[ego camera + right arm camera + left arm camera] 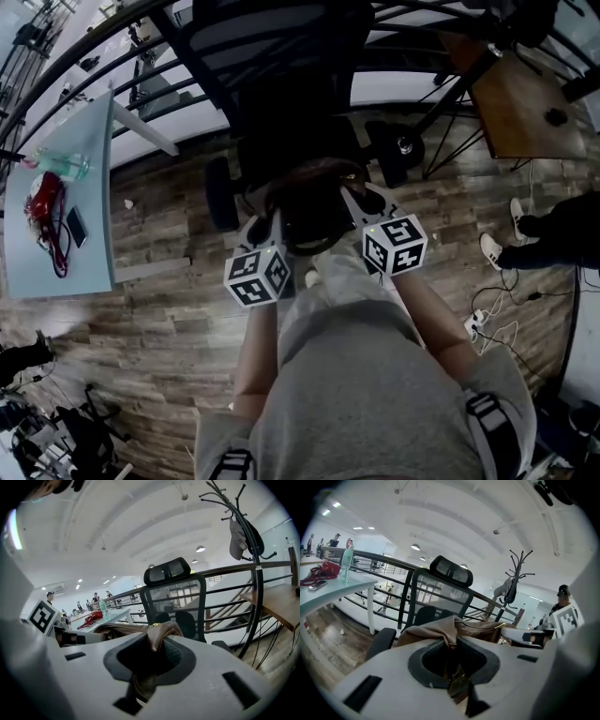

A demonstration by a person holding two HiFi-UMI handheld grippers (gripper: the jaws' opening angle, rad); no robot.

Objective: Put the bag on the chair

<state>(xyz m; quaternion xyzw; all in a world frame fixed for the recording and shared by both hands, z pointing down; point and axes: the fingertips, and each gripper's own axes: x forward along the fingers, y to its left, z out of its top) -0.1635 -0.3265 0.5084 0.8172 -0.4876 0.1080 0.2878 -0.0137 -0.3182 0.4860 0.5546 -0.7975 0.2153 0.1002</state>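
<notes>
A brown leather bag (314,202) hangs between my two grippers, just in front of a black mesh office chair (272,66) with a headrest. My left gripper (269,225) is shut on the bag's left edge, where tan leather (440,629) bunches between its jaws (452,656). My right gripper (359,211) is shut on the bag's right edge, a fold of leather (163,632) pinched in its jaws (152,660). The chair (440,597) stands upright beyond the bag, its seat hidden behind the bag; the chair (176,595) faces me in the right gripper view too.
A pale table (94,216) at the left carries a red pouch (45,202), a bottle (66,166) and a phone. A railing runs behind the chair. A wooden desk (520,103) and coat stand (253,550) stand at the right; a person's feet (506,234) and floor cables (492,323) lie nearby.
</notes>
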